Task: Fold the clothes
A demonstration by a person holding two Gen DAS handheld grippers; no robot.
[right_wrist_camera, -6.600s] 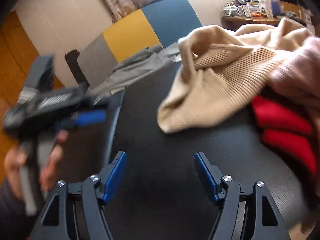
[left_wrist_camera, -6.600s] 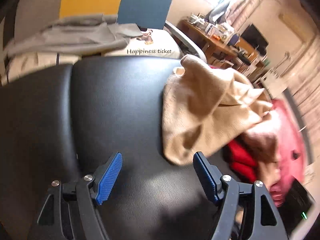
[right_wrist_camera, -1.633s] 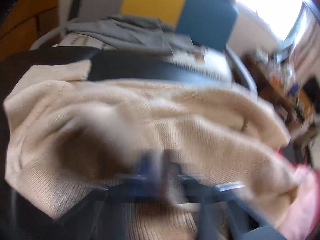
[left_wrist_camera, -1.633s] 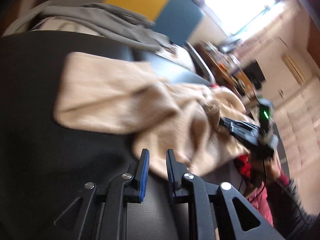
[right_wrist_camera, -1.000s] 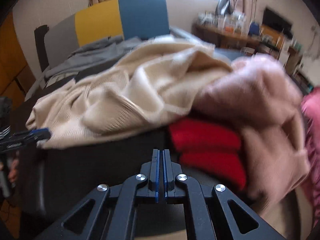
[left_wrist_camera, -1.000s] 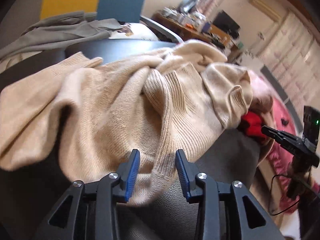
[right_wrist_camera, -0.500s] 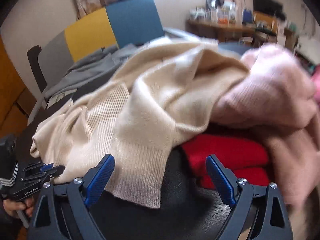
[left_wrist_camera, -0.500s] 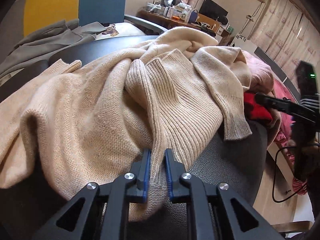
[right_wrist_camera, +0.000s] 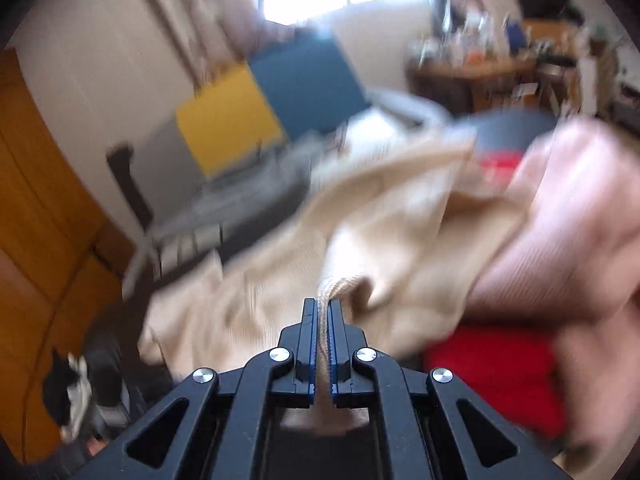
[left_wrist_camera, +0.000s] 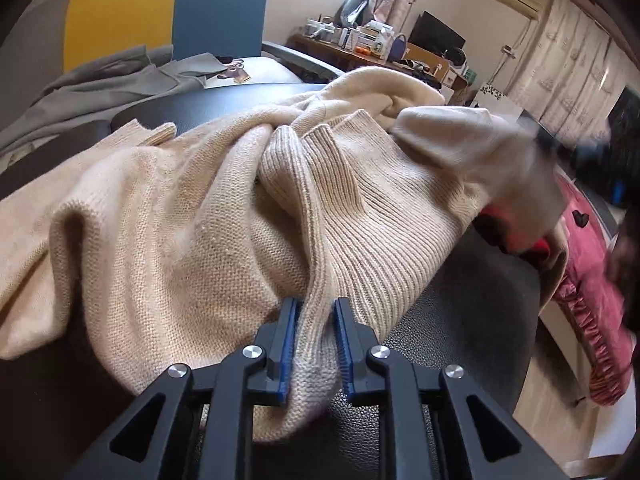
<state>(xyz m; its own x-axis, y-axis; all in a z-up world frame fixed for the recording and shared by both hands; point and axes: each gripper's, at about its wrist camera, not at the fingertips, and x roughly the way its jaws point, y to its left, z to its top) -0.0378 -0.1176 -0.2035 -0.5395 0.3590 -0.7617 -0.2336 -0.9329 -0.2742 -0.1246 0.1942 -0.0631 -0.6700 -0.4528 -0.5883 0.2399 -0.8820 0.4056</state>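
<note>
Left wrist view: my left gripper (left_wrist_camera: 314, 340) pinches the ribbed hem of the beige sweater (left_wrist_camera: 200, 216), jaws easing apart, its bulk running ahead-left over the black table (left_wrist_camera: 472, 308); right wrist view: my right gripper (right_wrist_camera: 322, 344) is clamped on another ribbed edge, sweater trailing ahead-left.

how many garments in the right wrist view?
3, maybe more hidden: beige sweater centre, in the right gripper; pink knit at right; red garment under it.
</note>
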